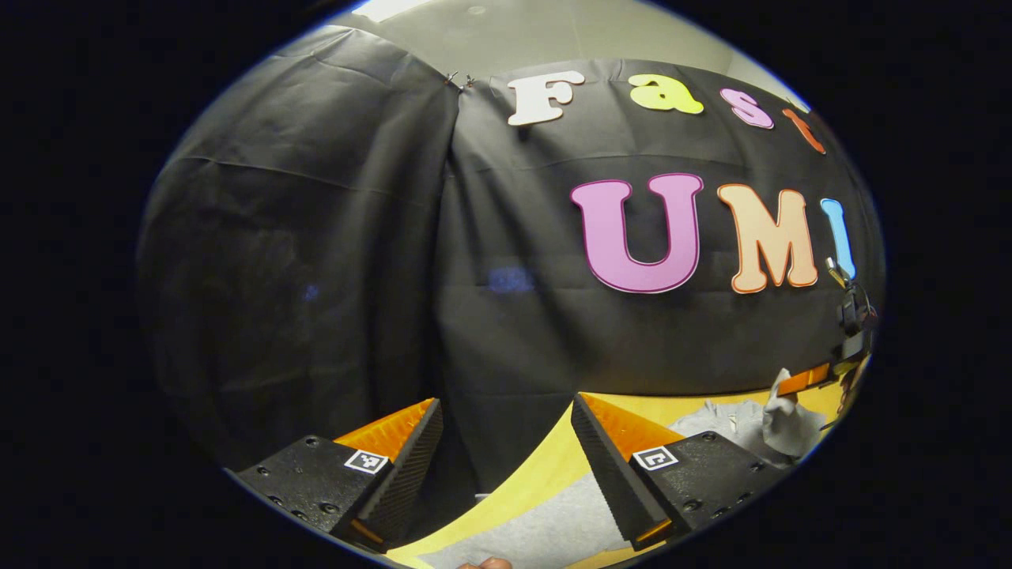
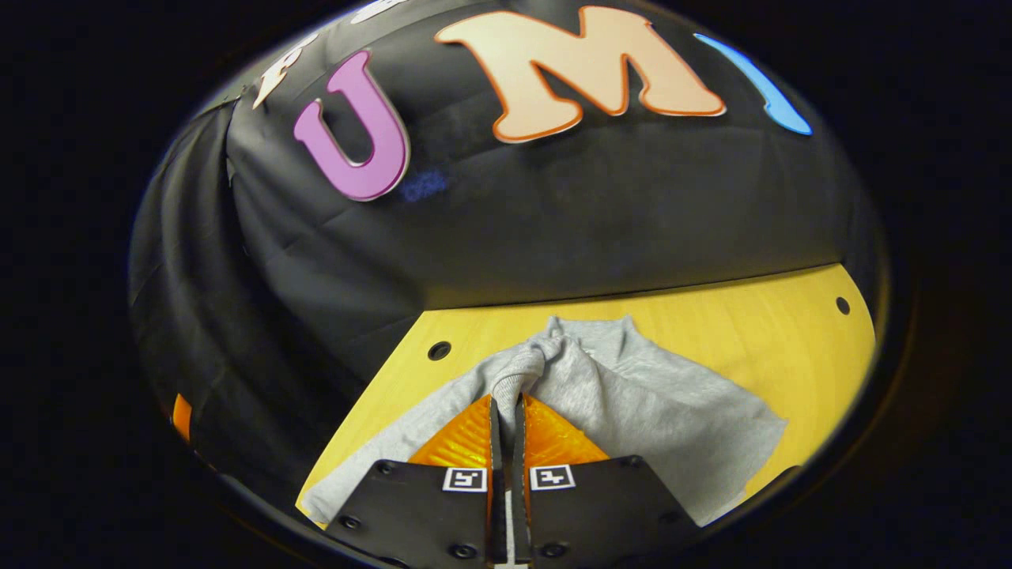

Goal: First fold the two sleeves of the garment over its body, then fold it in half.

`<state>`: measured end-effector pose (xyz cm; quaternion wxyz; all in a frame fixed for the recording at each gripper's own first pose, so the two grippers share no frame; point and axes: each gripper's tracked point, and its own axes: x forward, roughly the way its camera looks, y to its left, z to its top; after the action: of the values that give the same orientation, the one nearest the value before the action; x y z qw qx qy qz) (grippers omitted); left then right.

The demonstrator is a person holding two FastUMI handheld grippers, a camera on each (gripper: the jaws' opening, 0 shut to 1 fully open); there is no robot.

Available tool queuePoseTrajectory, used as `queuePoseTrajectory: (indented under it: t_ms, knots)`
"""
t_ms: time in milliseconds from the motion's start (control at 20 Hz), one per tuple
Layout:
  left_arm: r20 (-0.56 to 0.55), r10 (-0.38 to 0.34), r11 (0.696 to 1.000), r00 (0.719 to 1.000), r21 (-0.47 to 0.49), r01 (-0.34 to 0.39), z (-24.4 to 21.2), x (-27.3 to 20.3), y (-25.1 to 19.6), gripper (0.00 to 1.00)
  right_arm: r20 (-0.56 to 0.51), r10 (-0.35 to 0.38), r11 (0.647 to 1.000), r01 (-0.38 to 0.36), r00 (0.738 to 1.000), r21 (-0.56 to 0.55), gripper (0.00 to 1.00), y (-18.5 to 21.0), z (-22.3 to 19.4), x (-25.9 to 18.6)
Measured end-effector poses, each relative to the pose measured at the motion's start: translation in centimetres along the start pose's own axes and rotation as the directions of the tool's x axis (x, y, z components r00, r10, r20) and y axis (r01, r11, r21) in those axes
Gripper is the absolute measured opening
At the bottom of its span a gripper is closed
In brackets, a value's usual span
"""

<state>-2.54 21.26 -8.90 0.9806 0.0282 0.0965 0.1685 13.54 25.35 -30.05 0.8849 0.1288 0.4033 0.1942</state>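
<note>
Centrally low in the right gripper view, the right gripper (image 2: pixel 506 411) pinches the grey sweatshirt (image 2: pixel 632 403) on the yellow table (image 2: pixel 791 316); the left gripper (image 1: pixel 506 419) gapes, holding nothing.

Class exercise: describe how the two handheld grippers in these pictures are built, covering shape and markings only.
The left gripper has two wedge-shaped fingers with ridged inner faces, each on a dark block with screw holes and a small square black-and-white marker. The right gripper has the same build: wedge fingers, dark screwed blocks, one square marker on each.
</note>
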Motion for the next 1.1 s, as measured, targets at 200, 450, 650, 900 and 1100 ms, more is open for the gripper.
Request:
queuePoseTrajectory:
  t_ms: [200,450,650,900,1100]
  knots:
    - [-0.003,0.036,0.999,0.999,0.012,-0.036,-0.6,-0.2,2.7,1.0,-0.072,0.034,0.998,-0.038,0.997,-0.048,0.06,3.9,-3.2,3.8]
    - [-0.038,0.063,0.998,0.997,0.011,-0.063,-2.9,-0.7,4.9,0.96,-0.188,-0.021,0.996,0.004,0.982,-0.087,0.08,4.7,-8.2,7.5]
    - [-0.078,0.062,0.998,0.995,0.032,-0.06,-5.6,-1.4,5.3,0.96,-0.187,0.023,0.997,-0.037,0.982,-0.074,0.31,6.3,-8.6,7.6]
    - [-0.19,0.055,0.998,0.98,0.023,-0.051,-11.6,-2.3,4.8,1.0,-0.044,0.036,0.99,-0.042,0.998,-0.134,0.96,6.6,-5.3,5.0]
    - [-0.291,0.044,0.999,0.956,0.035,-0.036,-16.9,-3.5,4.3,1.0,0.041,0.033,0.983,-0.025,0.999,-0.184,0.99,5.5,-3.8,2.0]
